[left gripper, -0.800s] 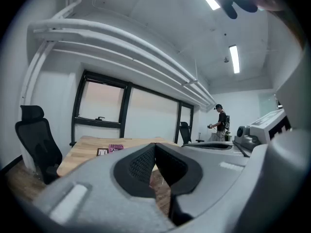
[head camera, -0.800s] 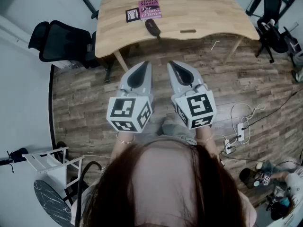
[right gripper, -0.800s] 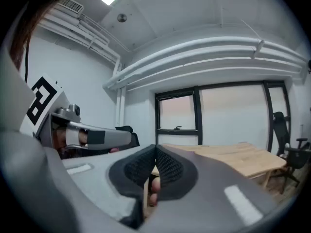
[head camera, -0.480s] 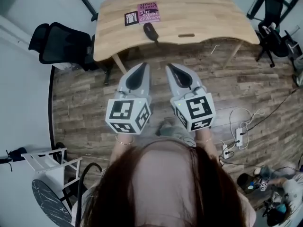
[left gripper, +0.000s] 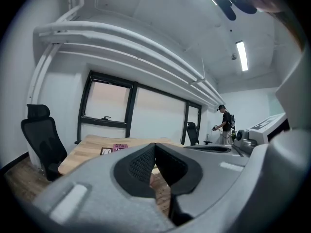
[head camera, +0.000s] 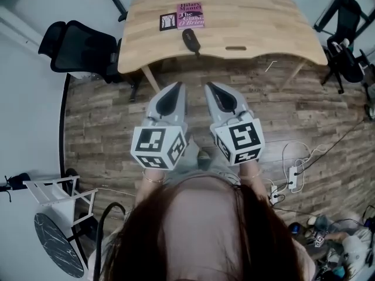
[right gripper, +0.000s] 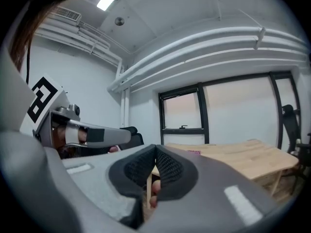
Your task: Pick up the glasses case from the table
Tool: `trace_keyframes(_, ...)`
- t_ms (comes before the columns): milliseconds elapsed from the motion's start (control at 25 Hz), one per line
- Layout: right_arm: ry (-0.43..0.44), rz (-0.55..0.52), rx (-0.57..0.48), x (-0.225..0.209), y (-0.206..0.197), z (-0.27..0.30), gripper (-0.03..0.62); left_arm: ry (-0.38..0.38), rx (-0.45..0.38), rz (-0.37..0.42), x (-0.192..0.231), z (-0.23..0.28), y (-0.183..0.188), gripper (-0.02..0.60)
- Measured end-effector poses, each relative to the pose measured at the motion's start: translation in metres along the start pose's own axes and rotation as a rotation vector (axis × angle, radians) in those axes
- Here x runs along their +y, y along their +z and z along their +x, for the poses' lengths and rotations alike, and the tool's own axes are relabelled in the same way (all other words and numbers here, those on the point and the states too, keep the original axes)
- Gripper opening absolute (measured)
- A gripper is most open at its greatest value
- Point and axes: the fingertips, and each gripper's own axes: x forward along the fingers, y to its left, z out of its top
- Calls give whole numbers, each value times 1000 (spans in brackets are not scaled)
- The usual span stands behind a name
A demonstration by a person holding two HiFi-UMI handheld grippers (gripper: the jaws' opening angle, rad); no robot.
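Note:
A dark oval glasses case [head camera: 190, 40] lies near the front edge of the wooden table [head camera: 258, 22], just below a pink book [head camera: 190, 15]. Both grippers hang side by side over the floor, well short of the table. My left gripper [head camera: 177, 88] and my right gripper [head camera: 210, 86] point toward the table, each shut with nothing between its jaws. In the left gripper view the jaw tips [left gripper: 155, 145] meet; in the right gripper view the tips [right gripper: 155, 147] meet too. The case is hidden behind the jaws in both gripper views.
A small black-and-white card [head camera: 168, 21] lies left of the book. A black office chair [head camera: 79, 47] stands left of the table, another chair [head camera: 345, 45] at right. Cables and a power strip [head camera: 291, 178] lie on the wood floor at right. A white rack [head camera: 58, 195] stands lower left.
The table and its objects have shifted slightly right and down in the head view as the view moved. Both grippers have kept their pose and stayed shut.

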Motion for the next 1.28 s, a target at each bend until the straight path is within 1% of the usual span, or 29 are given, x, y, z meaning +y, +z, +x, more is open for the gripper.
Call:
trace_keyframes(440, -1, -47, 28, -20, -2, 61, 2, -3, -1, 2, 37, 48, 6, 2)
trace_keyframes(840, -37, -65, 63, -43, -4, 139, 3, -26, 35, -22, 91, 106, 9, 2)
trace_keyframes(1120, -68, -59, 92, -57, -6, 190, 3, -49, 49, -44, 132, 139, 15, 2)
trace_keyframes(1280, -84, -59, 102, -63, -5, 214, 3, -61, 54, -41, 152, 156, 18, 2)
